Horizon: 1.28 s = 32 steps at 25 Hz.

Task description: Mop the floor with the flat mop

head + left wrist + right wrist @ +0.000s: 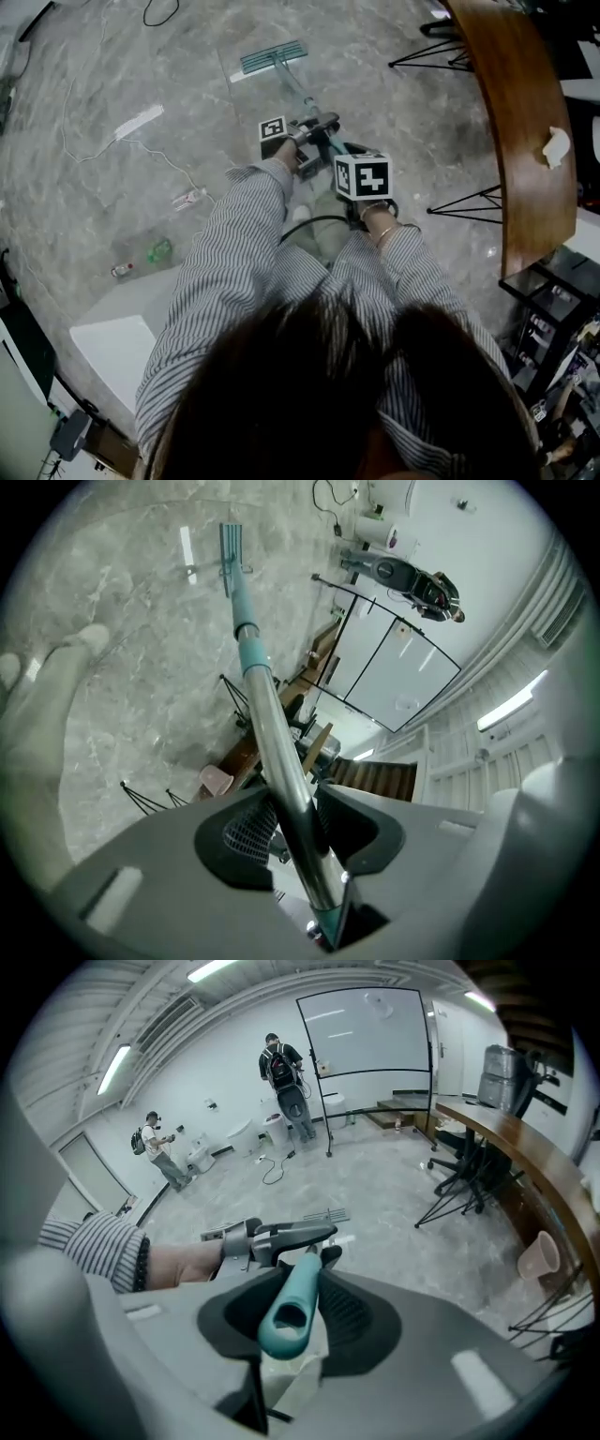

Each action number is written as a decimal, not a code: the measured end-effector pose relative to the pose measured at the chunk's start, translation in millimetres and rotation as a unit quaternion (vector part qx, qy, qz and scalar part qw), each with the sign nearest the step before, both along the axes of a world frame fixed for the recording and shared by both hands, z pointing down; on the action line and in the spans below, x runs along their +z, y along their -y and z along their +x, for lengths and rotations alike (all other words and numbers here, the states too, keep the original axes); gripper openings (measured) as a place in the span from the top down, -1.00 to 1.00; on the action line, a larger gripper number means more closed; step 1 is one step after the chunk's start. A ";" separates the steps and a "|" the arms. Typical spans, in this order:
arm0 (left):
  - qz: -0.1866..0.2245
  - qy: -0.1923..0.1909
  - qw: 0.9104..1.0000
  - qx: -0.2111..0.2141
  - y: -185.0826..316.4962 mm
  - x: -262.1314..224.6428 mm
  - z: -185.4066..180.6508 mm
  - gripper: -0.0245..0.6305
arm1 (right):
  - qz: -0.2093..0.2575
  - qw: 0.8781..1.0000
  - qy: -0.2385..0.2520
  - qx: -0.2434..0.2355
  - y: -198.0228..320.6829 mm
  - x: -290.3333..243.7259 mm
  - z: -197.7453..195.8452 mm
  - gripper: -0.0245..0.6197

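Mop: the flat head (272,58) lies on the floor (84,75) well ahead of me. Its pole (298,92) slants back up to both my tongs.
Left gripper (292,832): pinched tight on the steel part of the pole, one jaw on each side. It sits lower down the shaft than the other gripper.
Right gripper (291,1314): closed round the teal grip (300,1279) at the top end of the pole, just behind the left one.
Step in hand: I read this as a stroke with the head out at full reach.
Done so far: I can't make out any wet track or darker band, and the grey stone looks the same all over. I can't call any patch finished.
Left to do: as far as I can judge, most of the floor around me.
In the way: a cable (141,145), a white strip (139,120) and a small green thing (157,251) lie to my left. I'd expect them to snag the head.
Edge: a curved wooden table (525,187) stands on my right, its thin black legs (459,202) near the mop's path.
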<state>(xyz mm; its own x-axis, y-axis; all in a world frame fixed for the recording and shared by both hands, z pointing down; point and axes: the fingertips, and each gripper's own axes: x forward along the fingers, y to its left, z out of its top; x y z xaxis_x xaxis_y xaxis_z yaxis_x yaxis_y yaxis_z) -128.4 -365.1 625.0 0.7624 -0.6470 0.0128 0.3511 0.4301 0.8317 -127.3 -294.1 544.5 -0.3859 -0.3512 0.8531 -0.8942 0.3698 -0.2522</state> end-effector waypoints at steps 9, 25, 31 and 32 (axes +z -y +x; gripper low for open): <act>-0.023 0.044 0.999 -0.005 130.9 15.9 -40.7 0.58 | -0.015 0.999 0.009 -0.027 131.2 14.6 -36.6 0.56; -0.016 0.038 0.993 -0.112 335.5 14.3 -119.0 0.57 | -0.004 0.998 0.028 -0.062 336.5 11.2 -102.6 0.56; -0.020 0.042 0.993 -0.105 311.8 18.2 -100.8 0.57 | -0.011 0.997 0.022 -0.066 311.8 15.9 -84.6 0.56; -0.021 0.041 0.994 -0.102 301.9 18.7 -95.6 0.57 | -0.013 0.997 0.022 -0.066 301.9 16.8 -79.9 0.56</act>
